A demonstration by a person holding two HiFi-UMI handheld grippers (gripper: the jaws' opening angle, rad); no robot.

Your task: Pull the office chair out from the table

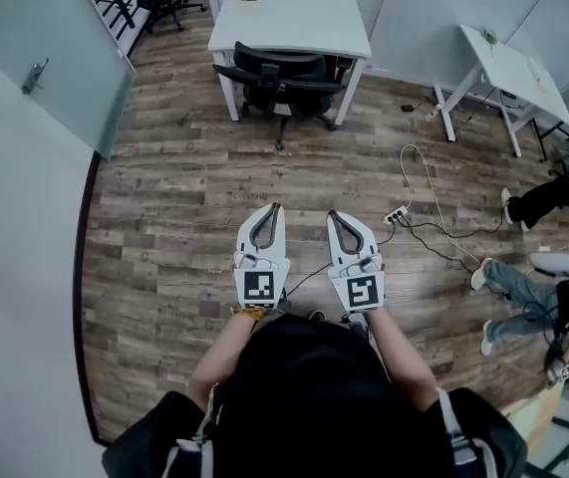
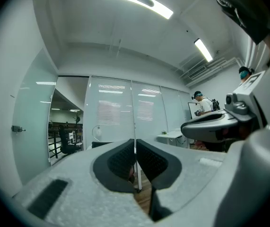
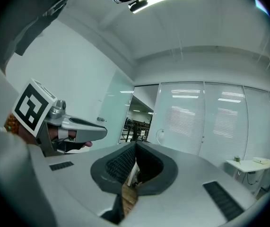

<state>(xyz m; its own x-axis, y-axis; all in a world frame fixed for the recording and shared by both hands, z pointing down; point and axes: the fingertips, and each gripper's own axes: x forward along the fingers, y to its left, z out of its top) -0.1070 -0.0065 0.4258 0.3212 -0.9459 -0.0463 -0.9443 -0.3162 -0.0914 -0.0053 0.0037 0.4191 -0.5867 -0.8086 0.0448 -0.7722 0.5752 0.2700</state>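
A black office chair [image 1: 282, 80] is tucked under a white table [image 1: 292, 20] at the far end of the room, its back toward me. My left gripper [image 1: 275, 207] and right gripper [image 1: 331, 213] are held side by side in front of my body, well short of the chair, pointing level toward it. Both are shut with nothing between the jaws. In the left gripper view the jaws of the left gripper [image 2: 135, 141] meet tip to tip; the right gripper [image 3: 135, 144] looks the same in its own view. Each view hides most of the chair behind the jaws.
Wood-plank floor [image 1: 184, 197] lies between me and the chair. A power strip with cables [image 1: 397, 214] lies on the floor right of my grippers. A second white table [image 1: 508, 68] stands at the right. People's legs [image 1: 523, 277] are at the right edge; a glass partition [image 1: 45, 58] is on the left.
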